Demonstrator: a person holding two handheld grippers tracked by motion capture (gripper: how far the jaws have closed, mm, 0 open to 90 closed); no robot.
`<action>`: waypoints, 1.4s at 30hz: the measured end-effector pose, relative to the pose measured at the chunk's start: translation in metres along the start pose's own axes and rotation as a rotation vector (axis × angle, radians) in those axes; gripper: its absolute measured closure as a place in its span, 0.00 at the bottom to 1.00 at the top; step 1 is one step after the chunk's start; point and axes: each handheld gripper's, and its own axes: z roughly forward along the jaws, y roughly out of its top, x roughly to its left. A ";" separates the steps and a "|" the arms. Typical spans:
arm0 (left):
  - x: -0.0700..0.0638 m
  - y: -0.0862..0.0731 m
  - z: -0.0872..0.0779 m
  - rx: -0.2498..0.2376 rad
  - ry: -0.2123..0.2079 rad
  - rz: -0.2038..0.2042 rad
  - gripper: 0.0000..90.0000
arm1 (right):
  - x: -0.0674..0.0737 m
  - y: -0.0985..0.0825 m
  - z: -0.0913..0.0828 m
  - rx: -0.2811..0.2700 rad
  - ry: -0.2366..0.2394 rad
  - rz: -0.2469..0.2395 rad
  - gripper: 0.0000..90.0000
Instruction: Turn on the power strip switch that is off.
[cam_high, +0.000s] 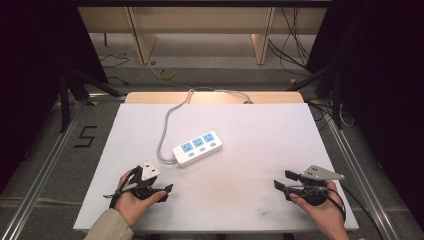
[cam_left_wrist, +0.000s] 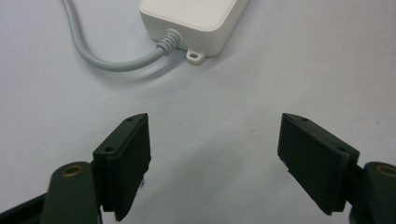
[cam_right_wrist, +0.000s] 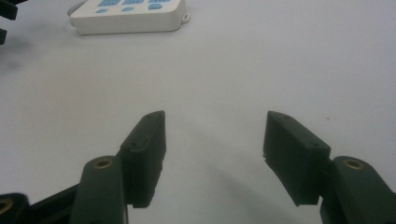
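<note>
A white power strip (cam_high: 197, 148) with three blue sockets lies near the middle of the white table (cam_high: 260, 125). Its grey cable (cam_high: 167, 125) loops off over the far edge. My left gripper (cam_high: 154, 182) rests at the front left, open and empty. In the left gripper view, the left gripper (cam_left_wrist: 215, 144) faces the strip's cable end (cam_left_wrist: 196, 18), a short way off. My right gripper (cam_high: 284, 180) sits at the front right, open and empty, pointing left. The right gripper view has the right gripper (cam_right_wrist: 215, 140) low over bare table, with the power strip (cam_right_wrist: 130, 16) far ahead.
Beyond the table stand wooden furniture legs (cam_high: 142, 40), with loose cables and a yellow tape roll (cam_high: 166, 73) on the floor. A "5" (cam_high: 86, 136) is marked on the floor at left. Metal rails (cam_high: 350, 165) run along both table sides.
</note>
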 end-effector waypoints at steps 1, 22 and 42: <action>0.000 0.000 0.000 0.000 0.000 0.000 0.28 | 0.000 0.000 -0.001 0.002 -0.001 -0.001 0.45; -0.002 0.000 0.002 0.000 -0.001 0.013 0.29 | 0.011 0.019 -0.001 0.121 -0.018 -0.128 1.00; -0.002 0.000 0.002 -0.009 0.002 0.013 0.31 | 0.015 0.037 0.008 0.251 0.013 -0.130 1.00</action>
